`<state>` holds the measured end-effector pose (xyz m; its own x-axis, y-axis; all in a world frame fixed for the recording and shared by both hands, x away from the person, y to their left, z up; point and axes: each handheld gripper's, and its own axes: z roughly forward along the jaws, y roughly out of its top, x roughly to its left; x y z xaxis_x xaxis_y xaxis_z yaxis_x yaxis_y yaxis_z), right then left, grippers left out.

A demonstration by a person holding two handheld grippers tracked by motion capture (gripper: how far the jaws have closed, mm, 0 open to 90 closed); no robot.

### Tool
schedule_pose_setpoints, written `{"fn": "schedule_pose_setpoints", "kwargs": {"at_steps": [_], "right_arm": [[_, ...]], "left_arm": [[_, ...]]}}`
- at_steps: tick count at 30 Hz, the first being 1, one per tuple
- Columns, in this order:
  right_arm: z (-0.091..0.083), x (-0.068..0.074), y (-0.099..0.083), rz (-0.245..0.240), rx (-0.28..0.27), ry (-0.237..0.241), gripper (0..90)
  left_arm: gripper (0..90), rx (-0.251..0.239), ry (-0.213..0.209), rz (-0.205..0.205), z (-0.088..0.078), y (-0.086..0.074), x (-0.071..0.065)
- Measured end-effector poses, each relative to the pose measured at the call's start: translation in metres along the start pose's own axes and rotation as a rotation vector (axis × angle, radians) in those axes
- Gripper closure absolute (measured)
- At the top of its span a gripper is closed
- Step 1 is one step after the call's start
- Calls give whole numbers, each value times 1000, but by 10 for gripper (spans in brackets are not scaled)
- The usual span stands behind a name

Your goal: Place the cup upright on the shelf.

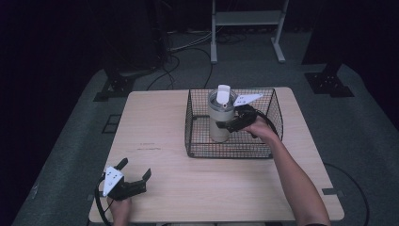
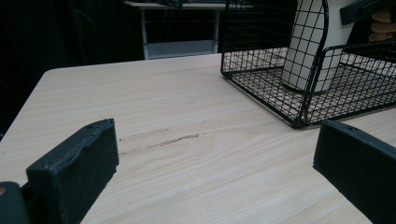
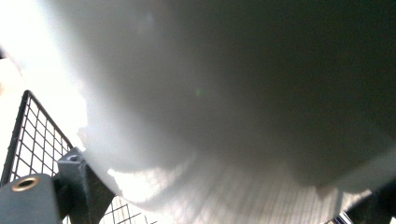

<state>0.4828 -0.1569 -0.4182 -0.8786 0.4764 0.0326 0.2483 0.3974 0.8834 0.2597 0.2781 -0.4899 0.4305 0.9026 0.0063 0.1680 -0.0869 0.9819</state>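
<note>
The left gripper [image 1: 134, 173] rests at the near left corner of the table [image 1: 155, 136], jaws spread wide and holding nothing; it is well apart from the work. Farther back, the right gripper [image 1: 225, 125] reaches into the wire basket [image 1: 197, 151] from the right and its jaws are closed on the body of the tumbler [image 1: 221, 115], which stands upright inside the basket toward its left side. Judged from this, the grasp is made, while whether the tumbler is being set down or lifted out cannot be told. The basket's wire walls enclose the tumbler, so any exit must be upward. Beyond the table stand a metal frame [image 1: 247, 28] and floor cables [image 1: 174, 61].
</note>
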Motion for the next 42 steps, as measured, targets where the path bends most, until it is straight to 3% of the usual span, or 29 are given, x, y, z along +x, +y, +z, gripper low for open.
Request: {"fn": "schedule_pose_setpoints", "kwargs": {"at_steps": [20, 30, 42], "right_arm": [[-12, 3, 4, 0, 23, -14, 81], [-32, 8, 7, 21, 45, -30, 83], [-57, 10, 15, 51, 36, -69, 83]], "left_arm": [[0, 0, 2, 1, 0, 0, -1], [0, 3, 5, 6, 0, 0, -1], [0, 2, 5, 7, 0, 0, -2]]}}
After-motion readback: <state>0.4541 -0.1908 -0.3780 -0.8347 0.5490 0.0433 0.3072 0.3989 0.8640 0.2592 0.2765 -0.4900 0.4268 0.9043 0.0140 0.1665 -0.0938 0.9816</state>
